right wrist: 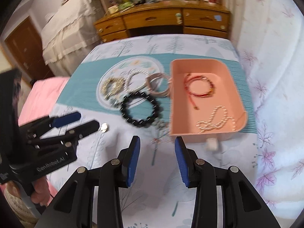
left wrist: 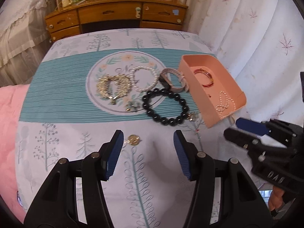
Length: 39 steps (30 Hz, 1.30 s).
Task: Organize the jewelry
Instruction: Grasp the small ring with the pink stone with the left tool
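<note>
A pink tray (left wrist: 191,79) (right wrist: 175,98) holds a red cord bracelet (right wrist: 199,86) and a pearl chain (right wrist: 216,122). Left of it on the cloth lie a black bead bracelet (left wrist: 165,105) (right wrist: 140,110), a white pearl bracelet (left wrist: 145,78), a watch (left wrist: 173,82) and a gold chain pile (left wrist: 113,85). A small gold round piece (left wrist: 133,139) (right wrist: 104,127) lies near my left gripper (left wrist: 148,140), which is open and empty just above the cloth. My right gripper (right wrist: 157,142) is open and empty, in front of the tray's near edge.
The patterned cloth (left wrist: 76,148) covers a bed. A pink blanket (left wrist: 9,133) lies at the left. A wooden dresser (left wrist: 114,17) stands behind. A white leaf-print curtain (left wrist: 256,38) hangs at the right. A small white block (right wrist: 211,144) sits by the tray.
</note>
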Available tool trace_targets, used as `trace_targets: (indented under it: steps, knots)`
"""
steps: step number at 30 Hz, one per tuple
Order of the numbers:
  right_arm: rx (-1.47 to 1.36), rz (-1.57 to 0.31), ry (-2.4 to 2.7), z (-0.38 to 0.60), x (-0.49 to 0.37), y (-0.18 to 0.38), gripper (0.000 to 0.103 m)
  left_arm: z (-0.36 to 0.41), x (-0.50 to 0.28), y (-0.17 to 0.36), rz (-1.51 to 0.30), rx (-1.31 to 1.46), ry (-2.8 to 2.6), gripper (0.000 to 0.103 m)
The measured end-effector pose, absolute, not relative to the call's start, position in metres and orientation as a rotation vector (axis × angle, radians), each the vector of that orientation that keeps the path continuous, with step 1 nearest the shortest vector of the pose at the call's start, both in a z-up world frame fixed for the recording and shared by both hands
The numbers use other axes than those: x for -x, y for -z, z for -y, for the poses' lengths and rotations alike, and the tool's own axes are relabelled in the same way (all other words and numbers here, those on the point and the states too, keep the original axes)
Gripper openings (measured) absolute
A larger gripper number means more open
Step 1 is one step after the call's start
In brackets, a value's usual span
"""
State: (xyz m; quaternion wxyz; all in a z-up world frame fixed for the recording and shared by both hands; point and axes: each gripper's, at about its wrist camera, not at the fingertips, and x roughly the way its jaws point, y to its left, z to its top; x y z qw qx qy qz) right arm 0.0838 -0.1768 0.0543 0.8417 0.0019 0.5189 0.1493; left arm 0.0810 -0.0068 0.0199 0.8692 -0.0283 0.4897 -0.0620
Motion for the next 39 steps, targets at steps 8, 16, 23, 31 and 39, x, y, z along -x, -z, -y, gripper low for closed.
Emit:
trace_targets:
  steps: [8, 16, 23, 31, 39]
  knots:
    - [0.021, -1.171, -0.392, 0.153, -0.084, -0.012, 0.038, -0.017, -0.071, 0.001, -1.059, 0.08, 0.072, 0.052]
    - [0.007, -1.182, -0.38, 0.158, -0.106, 0.011, 0.038, -0.025, -0.076, 0.031, -1.109, 0.062, 0.066, 0.052]
    - [0.006, -1.178, -0.373, 0.157, -0.123, 0.021, 0.038, -0.02, -0.086, 0.047, -1.132, 0.081, 0.123, 0.052]
    - [0.007, -1.188, -0.423, 0.145, -0.133, 0.029, 0.038, -0.031, -0.097, 0.055, -1.141, 0.104, 0.129, 0.048]
    - [0.042, -1.174, -0.502, 0.117, -0.13, 0.024, 0.038, -0.039, -0.103, 0.056, -1.129, 0.079, 0.14, 0.025]
